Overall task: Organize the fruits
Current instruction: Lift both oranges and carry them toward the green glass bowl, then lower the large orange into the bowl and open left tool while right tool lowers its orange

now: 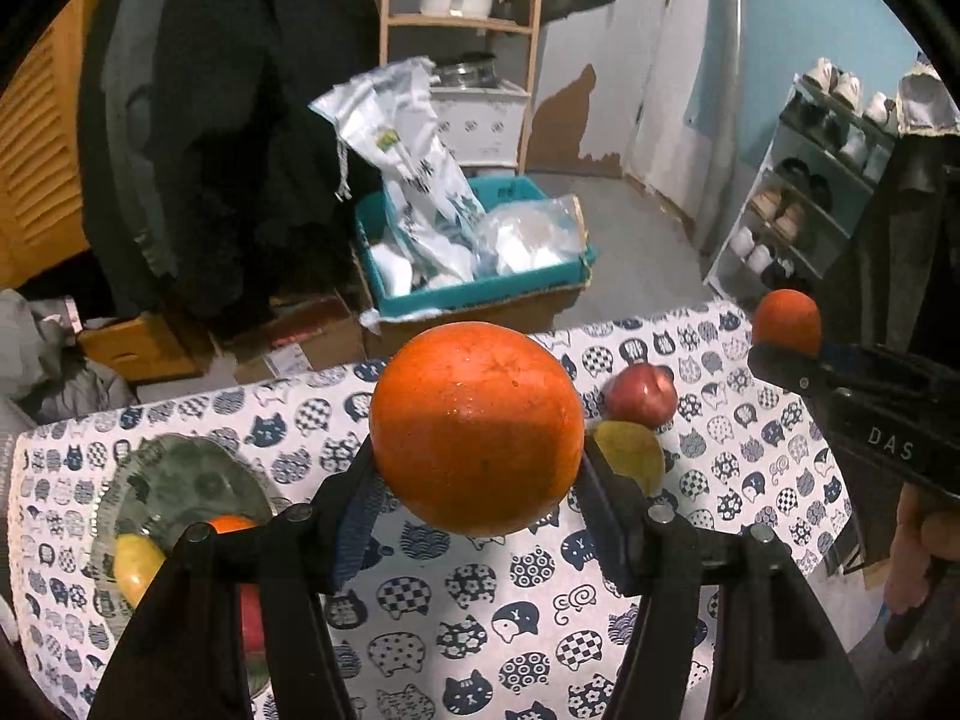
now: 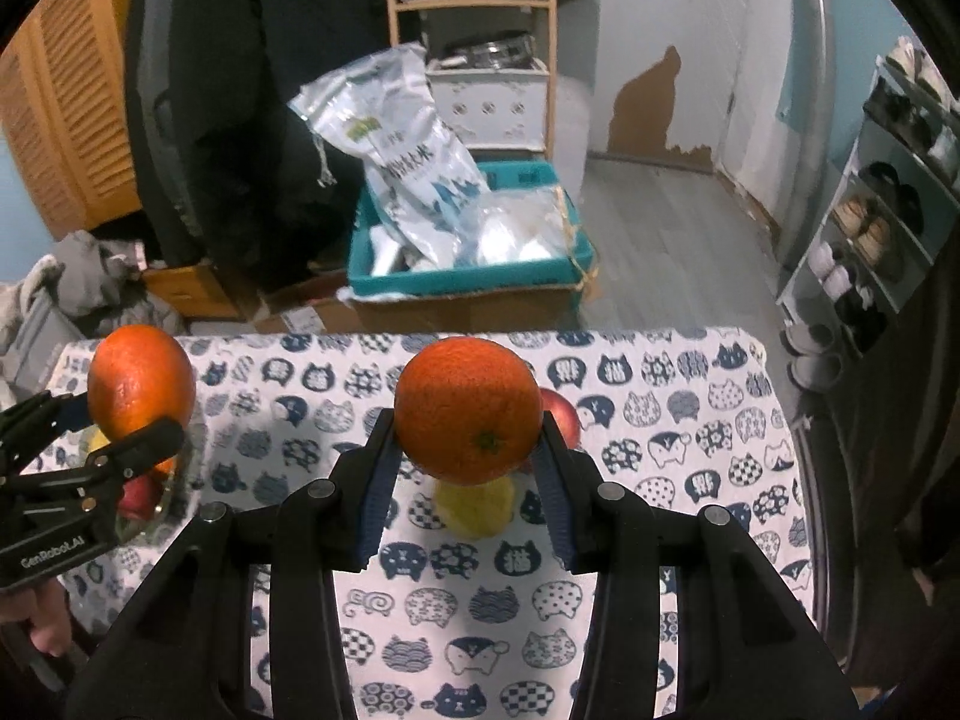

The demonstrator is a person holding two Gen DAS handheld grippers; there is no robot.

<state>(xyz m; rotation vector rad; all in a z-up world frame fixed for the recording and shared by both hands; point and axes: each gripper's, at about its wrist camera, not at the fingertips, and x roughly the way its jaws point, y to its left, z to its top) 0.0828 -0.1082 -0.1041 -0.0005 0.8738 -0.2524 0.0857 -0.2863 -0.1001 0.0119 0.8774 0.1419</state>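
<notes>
A large orange (image 1: 477, 429) hangs above the table with my left gripper (image 1: 477, 474) shut on it; the same orange (image 2: 141, 387) shows at the left of the right wrist view. My right gripper (image 2: 468, 450) is shut on a smaller orange (image 2: 468, 408), which also appears at the right edge of the left wrist view as the small orange (image 1: 786, 321). Below on the cat-print cloth (image 1: 480, 600) lie a red apple (image 1: 641, 393) and a yellow fruit (image 1: 630, 456). A glass bowl (image 1: 180, 480) at the left holds a yellow fruit, an orange one and a red one.
The table's far edge drops to a floor with a teal crate (image 1: 474, 276) of bags on cardboard boxes. A wooden shelf (image 1: 462, 24) stands behind, a shoe rack (image 1: 804, 180) at the right. A person's hand (image 1: 924, 552) grips the right tool.
</notes>
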